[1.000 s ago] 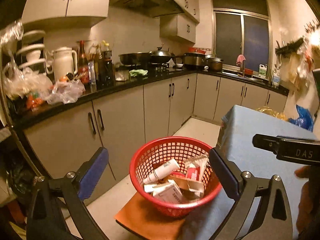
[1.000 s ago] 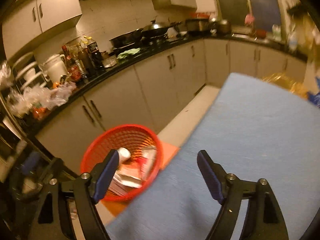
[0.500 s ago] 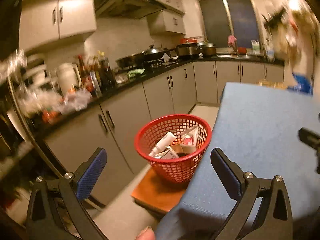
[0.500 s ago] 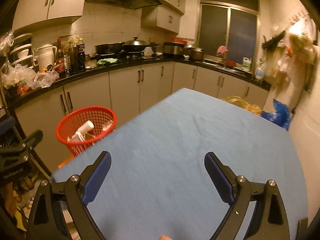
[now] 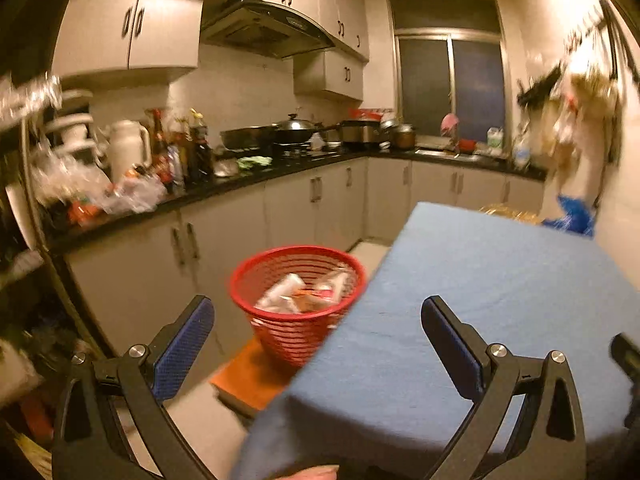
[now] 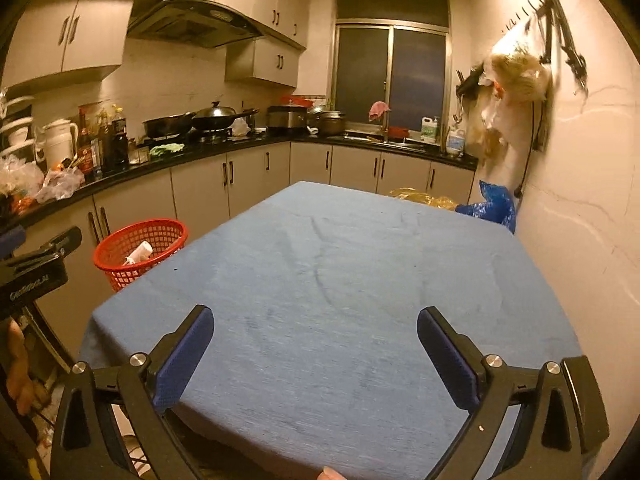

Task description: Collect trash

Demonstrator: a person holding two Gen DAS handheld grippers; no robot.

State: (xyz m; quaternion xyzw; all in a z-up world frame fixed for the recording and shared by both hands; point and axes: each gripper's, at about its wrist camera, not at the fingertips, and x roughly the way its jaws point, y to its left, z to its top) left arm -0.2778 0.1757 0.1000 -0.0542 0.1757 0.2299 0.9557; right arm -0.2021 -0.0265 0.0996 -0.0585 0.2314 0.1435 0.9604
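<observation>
Blue-clothed table [image 6: 340,280] beside red trash basket [image 5: 298,288] — left gripper [image 5: 318,344] and right gripper [image 6: 316,344] spread, empty.

The blue-clothed surface [image 6: 340,280] stretches ahead of the right hand-held gripper [image 6: 315,340]. Beyond its left corner, the red basket [image 5: 298,300] of trash sits on an orange stool [image 5: 248,376].
</observation>
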